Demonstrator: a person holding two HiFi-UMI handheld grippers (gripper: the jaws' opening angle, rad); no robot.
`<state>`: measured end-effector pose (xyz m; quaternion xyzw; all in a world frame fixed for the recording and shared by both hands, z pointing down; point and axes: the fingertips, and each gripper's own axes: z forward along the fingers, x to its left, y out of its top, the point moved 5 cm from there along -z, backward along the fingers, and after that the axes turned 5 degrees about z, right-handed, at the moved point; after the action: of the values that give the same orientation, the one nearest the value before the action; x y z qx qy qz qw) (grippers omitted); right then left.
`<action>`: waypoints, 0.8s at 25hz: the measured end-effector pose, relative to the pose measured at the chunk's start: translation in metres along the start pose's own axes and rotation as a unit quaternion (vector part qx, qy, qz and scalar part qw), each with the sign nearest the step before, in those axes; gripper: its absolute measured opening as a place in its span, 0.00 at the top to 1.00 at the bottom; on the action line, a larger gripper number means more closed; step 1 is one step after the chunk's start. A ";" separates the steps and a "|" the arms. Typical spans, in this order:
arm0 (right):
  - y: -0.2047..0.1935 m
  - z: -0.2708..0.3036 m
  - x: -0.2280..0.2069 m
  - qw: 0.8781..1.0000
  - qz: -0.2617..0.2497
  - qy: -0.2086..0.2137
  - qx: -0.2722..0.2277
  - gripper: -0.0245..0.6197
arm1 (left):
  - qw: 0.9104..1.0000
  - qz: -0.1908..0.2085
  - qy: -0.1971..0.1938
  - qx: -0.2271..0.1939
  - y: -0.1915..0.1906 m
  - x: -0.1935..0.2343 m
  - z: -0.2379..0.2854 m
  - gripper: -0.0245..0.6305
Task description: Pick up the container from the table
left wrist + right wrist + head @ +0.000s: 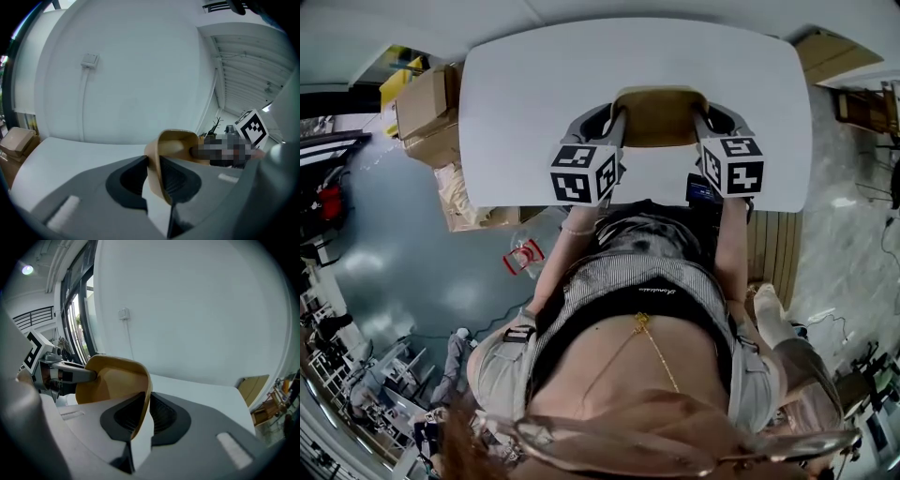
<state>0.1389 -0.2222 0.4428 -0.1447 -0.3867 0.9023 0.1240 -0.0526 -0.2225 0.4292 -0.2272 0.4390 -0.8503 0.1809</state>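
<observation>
A tan, thin-walled container [658, 117] hangs over the near half of the white table [534, 94], held between my two grippers. My left gripper [614, 120] is shut on its left rim, and the left gripper view shows the tan wall [176, 145] pinched between the ribbed pads [176, 180] of that gripper [153, 168]. My right gripper [701, 120] is shut on the opposite rim. In the right gripper view the container [115, 378] curves up out of the gripper [145, 408], with the left gripper [70, 373] on its far side. Whether its base touches the table I cannot tell.
Cardboard boxes [427, 112] are stacked on the floor left of the table. A slatted wooden panel [773, 244] stands at the table's right front. A red-and-white object [525, 255] lies on the floor near my left side. A white wall with a socket [90, 60] lies beyond.
</observation>
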 end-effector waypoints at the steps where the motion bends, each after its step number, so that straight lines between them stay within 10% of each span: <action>1: 0.002 -0.001 0.001 1.000 -0.002 -0.001 -0.002 0.87 | 1.000 0.002 0.000 -0.002 0.002 0.000 -0.001 0.86; 20: 0.010 -0.014 -0.003 1.000 0.001 -0.009 -0.022 0.87 | 1.000 0.018 -0.009 -0.017 0.019 -0.007 -0.003 0.86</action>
<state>0.1452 -0.2208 0.4264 -0.1395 -0.4072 0.8951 0.1166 -0.0465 -0.2276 0.4109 -0.2295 0.4558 -0.8373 0.1963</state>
